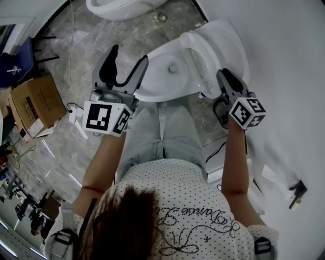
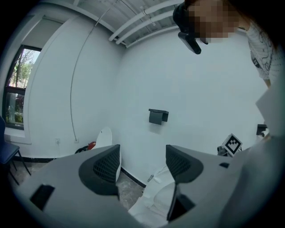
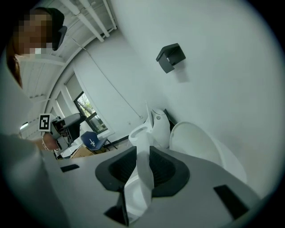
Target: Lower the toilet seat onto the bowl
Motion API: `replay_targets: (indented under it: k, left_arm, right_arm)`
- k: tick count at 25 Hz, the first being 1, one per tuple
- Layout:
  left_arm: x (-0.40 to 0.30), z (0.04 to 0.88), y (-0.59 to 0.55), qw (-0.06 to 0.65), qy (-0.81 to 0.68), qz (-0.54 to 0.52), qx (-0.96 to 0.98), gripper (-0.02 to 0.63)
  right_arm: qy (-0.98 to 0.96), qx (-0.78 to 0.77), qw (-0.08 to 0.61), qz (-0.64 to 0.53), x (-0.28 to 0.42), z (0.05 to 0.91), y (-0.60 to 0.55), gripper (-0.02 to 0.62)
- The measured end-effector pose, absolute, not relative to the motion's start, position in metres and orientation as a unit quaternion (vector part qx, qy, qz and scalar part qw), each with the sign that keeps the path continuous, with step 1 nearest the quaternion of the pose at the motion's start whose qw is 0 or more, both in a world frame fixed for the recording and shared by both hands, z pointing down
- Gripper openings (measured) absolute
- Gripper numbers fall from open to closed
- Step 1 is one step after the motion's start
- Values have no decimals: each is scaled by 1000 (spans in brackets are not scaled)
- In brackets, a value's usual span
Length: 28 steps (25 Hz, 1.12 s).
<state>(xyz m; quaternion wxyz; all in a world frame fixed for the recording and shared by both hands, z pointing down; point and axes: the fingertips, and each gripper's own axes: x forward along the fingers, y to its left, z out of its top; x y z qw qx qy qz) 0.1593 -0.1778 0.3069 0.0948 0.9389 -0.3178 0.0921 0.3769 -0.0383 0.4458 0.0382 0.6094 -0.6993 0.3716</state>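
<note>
Closest to the lens, dark hair (image 1: 127,213) and a dotted white shirt (image 1: 177,188), pale jeans (image 1: 162,134) just beyond, facing the toilet bowl (image 1: 162,71)

On the right side, right gripper (image 1: 222,75) clenched on the toilet seat (image 3: 141,180), white rim pinched between both dark pads. Seat raised off the bowl, not yet down, standing tilted between the bowl and the upright lid (image 3: 196,142), close in front of the lid

On the left side, left gripper (image 2: 142,164) released, jaws wide apart with nothing between them, hovering above the near left edge of the bowl and apart from the seat. Beyond those jaws only the white wall (image 2: 187,75) and a small black holder (image 2: 158,116) mounted on it

Further off, a second toilet (image 1: 119,7) on the marbled floor (image 1: 66,147), a cardboard box (image 1: 35,104) at far left, a blue chair (image 3: 93,141) near the window
</note>
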Motion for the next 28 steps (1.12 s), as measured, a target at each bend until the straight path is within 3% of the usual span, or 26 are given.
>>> replay_targets:
  k: [22, 28]
  left_arm:
    - [37, 327, -196, 100, -304, 88, 943, 292]
    - [5, 350, -198, 109, -319, 100, 936, 244]
  right_arm:
    - [-708, 589, 102, 376, 224, 464, -39, 78]
    - [-723, 568, 128, 371, 189, 478, -40, 77]
